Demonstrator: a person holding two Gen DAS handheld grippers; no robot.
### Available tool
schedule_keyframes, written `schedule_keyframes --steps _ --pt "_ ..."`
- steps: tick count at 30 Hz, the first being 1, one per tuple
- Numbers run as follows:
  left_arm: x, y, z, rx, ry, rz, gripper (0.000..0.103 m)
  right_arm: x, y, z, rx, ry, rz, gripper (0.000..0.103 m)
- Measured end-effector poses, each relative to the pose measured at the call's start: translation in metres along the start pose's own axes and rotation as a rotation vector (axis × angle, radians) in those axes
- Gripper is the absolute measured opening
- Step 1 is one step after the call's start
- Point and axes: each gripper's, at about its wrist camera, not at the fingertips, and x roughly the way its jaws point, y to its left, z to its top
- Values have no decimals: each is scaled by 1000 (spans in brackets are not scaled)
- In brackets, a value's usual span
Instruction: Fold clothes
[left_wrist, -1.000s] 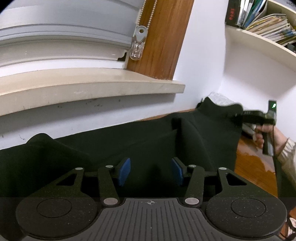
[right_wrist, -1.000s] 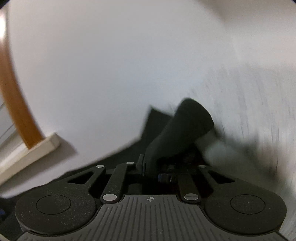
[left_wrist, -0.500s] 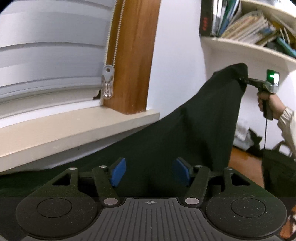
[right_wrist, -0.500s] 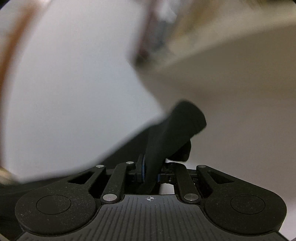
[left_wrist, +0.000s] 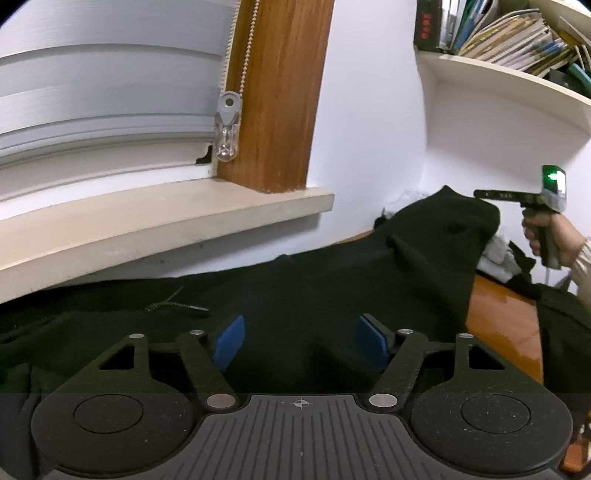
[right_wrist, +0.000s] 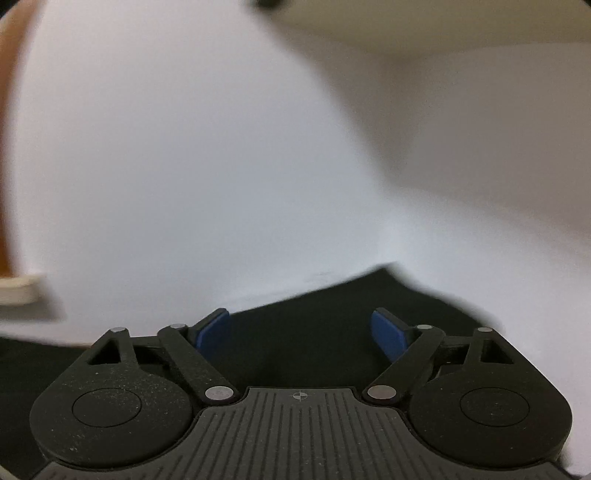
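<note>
Closest in the left wrist view, the left gripper (left_wrist: 301, 341) stands with its jaws spread; they have just been opening wider, and its blue pads (left_wrist: 229, 341) press on nothing. The dark garment (left_wrist: 332, 280) lies under and beyond them, loose between the pads but not pinched. The cloth spreads across the wooden table (left_wrist: 502, 314), which shows bare at the right. A thin drawstring (left_wrist: 173, 304) lies on the fabric to the left, just ahead of the fingers.

Farther out, the garment rises into a hump near the wall. The right gripper (left_wrist: 484, 194) reaches in level from the right, its tip just at the top of that hump; whether it touches the cloth cannot be told from here. A person's hand (left_wrist: 550, 236) grips its handle, a light sleeve (left_wrist: 585, 262) behind it, and a green light glows on top of the tool.

In the right wrist view, the right gripper (right_wrist: 301, 332) has jaws that have just sprung wide apart, with nothing clamped. The garment (right_wrist: 314, 332) lies below and ahead of the pads, blurred at its far edge.

Beyond the cloth are a beige windowsill (left_wrist: 166, 218), a wooden window frame (left_wrist: 280, 92), grey blinds (left_wrist: 107, 81) with a bead cord, the white wall (left_wrist: 373, 110), and a shelf (left_wrist: 506, 77) stacked with books.
</note>
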Motion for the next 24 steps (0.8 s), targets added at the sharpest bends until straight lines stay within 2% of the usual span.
schedule_keyframes --steps 6,8,11,14,18,22,24 --pt "20 18 -13 -21 34 2 74 3 77 -32 66 103 386 87" --pt "26 23 -19 -29 47 -5 74 -7 104 -44 71 157 481 88" --pt "32 26 -27 -17 55 -9 76 -13 147 -61 53 216 577 88" --pt "34 25 -31 -3 59 -5 77 -19 168 -68 49 235 608 90" --pt "34 25 -31 -1 67 1 78 -20 194 -73 15 246 585 96" --pt "34 25 -31 -7 69 1 79 -16 197 -69 49 249 583 97" --pt "34 25 -31 -11 69 1 79 -20 199 -78 51 268 563 97"
